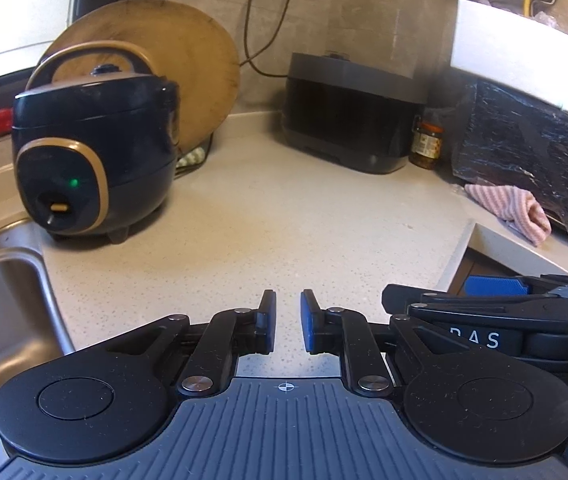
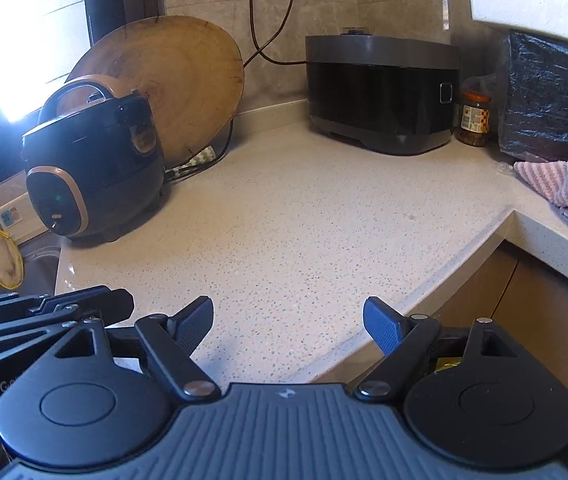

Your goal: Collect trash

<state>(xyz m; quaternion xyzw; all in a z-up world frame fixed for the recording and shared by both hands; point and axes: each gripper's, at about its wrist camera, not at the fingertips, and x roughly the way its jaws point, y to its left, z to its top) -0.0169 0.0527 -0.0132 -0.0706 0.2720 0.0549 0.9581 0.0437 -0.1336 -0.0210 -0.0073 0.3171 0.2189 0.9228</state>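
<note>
You hold your left gripper point(image 1: 288, 322) nearly shut and your right gripper point(image 2: 289, 326) wide apart, both empty, near the rice cooker point(image 1: 92, 152), likely because no trash shows.

Speckled matt stone desk point(image 2: 284, 220), glossy dark plastic rice cooker point(image 2: 92, 168), rough wooden board point(image 2: 188, 80) behind it, fluffy striped cloth point(image 2: 564, 192), brushed steel sink point(image 1: 8, 312)
</note>
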